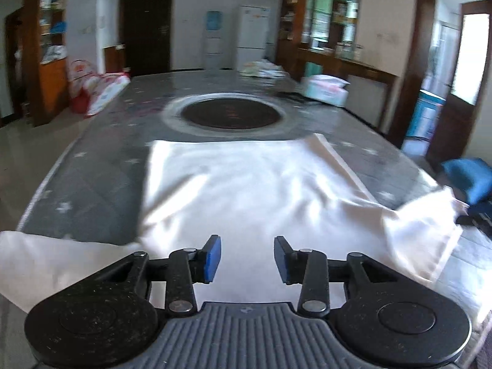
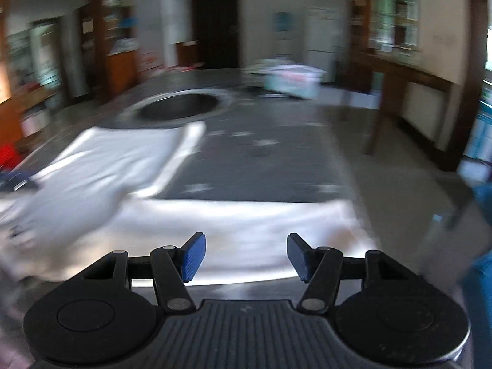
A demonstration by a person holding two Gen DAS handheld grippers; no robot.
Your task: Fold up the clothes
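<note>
Both grippers are spread wide with nothing held: left gripper (image 1: pixel 247 258) and right gripper (image 2: pixel 246 256) hover above the white garment (image 1: pixel 246 190), spread mid-frame on the grey star-patterned table (image 1: pixel 92 184). Bare tabletop upper frame, around the round inset (image 1: pixel 232 112).

Both wrist views low, close over the table (image 1: pixel 101 160), facing the far door (image 1: pixel 146 24), sharing the white cloth (image 1: pixel 246 184).
</note>
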